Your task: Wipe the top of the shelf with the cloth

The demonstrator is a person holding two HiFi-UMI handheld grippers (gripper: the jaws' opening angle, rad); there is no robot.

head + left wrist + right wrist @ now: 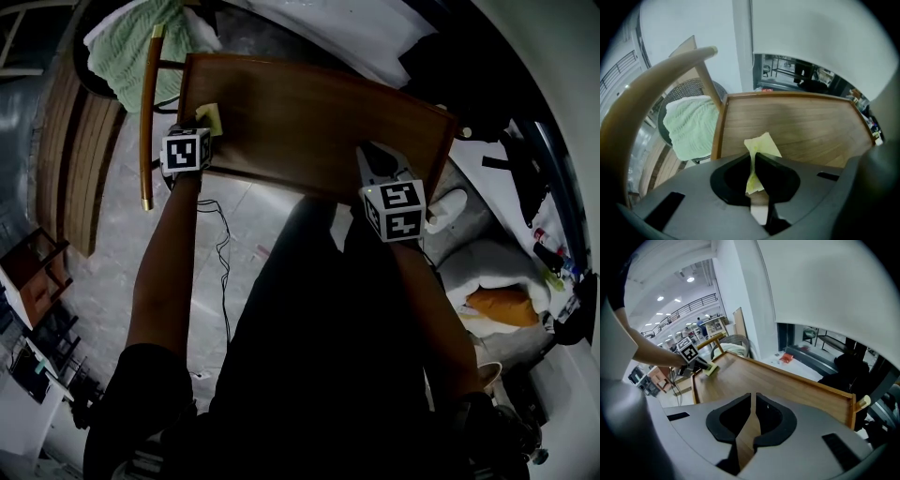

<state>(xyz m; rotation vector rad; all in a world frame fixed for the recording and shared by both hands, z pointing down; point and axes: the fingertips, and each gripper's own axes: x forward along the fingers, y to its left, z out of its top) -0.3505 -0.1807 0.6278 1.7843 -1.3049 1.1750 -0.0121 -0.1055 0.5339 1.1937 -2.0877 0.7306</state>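
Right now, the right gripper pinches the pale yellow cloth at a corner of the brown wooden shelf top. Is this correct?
No, the left gripper pinches the pale yellow cloth at a corner of the brown wooden shelf top; see the left gripper view.

The left gripper [198,128] holds a yellow cloth [210,116] on the shelf top [309,112], the right gripper [374,157] over its edge.

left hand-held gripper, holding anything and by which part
The left hand-held gripper pinches the yellow cloth by a bunched fold, one corner fanning out ahead.
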